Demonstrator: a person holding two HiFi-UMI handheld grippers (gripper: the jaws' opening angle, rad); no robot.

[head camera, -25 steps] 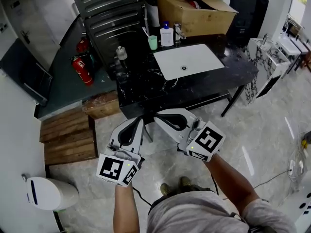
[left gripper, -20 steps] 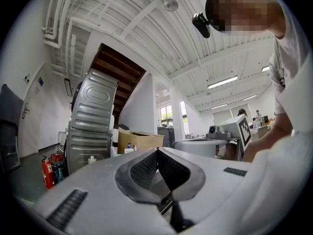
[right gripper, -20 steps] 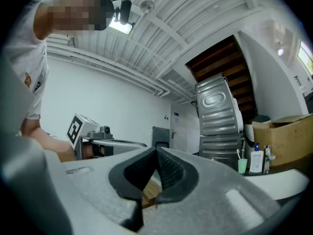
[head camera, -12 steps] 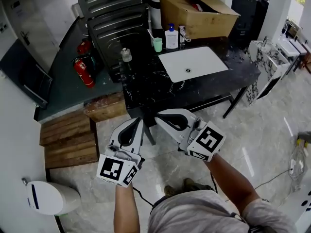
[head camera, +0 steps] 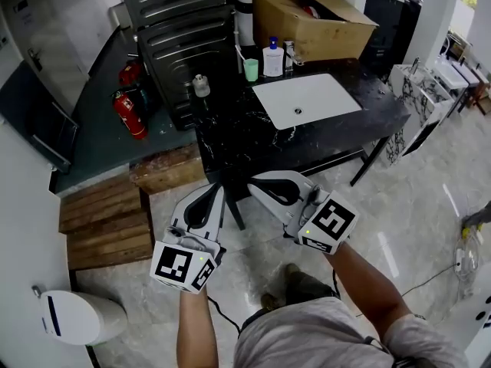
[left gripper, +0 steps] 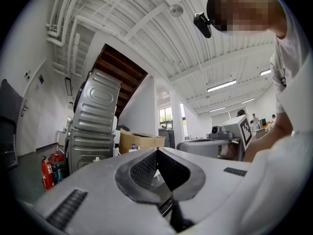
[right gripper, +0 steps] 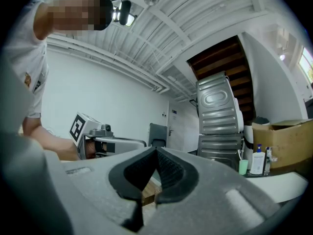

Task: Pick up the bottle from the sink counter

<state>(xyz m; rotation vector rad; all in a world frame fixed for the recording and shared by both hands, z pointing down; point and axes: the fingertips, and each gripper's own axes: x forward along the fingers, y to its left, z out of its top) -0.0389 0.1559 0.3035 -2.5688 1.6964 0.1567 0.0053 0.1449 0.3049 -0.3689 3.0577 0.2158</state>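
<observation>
Black marble sink counter (head camera: 238, 140): fills the head view's upper middle, at 12 o'clock from both grippers and well apart from them.
Metal machines (head camera: 173, 21): two ribbed grey units stacked, at 10 o'clock of the counter.
Cardboard box (head camera: 307, 21): open, at the counter's far edge, at 12 o'clock of the basin.
Wooden pallet (head camera: 103, 221): on the floor at 9 o'clock of the left gripper.
Basin (head camera: 307, 98): white, set into the counter's right half.
Left gripper (head camera: 217, 188): held over the floor, pointing toward 12 o'clock; jaws closed tip to tip, nothing between them.
Right gripper (head camera: 253, 184): just beside the left one, tips toward 10 o'clock; jaws pressed together, empty.
Fire extinguisher (head camera: 126, 113): red, on the floor at 9 o'clock of the counter.
Bottle (head camera: 272, 58): white with a blue pump, upright on the counter at 11 o'clock of the basin, in front of the box.
Green cup (head camera: 251, 69): just beside the bottle, at its 8 o'clock.
Small capped jar (head camera: 201, 87): at the counter's left edge, at 9 o'clock of the cup.
</observation>
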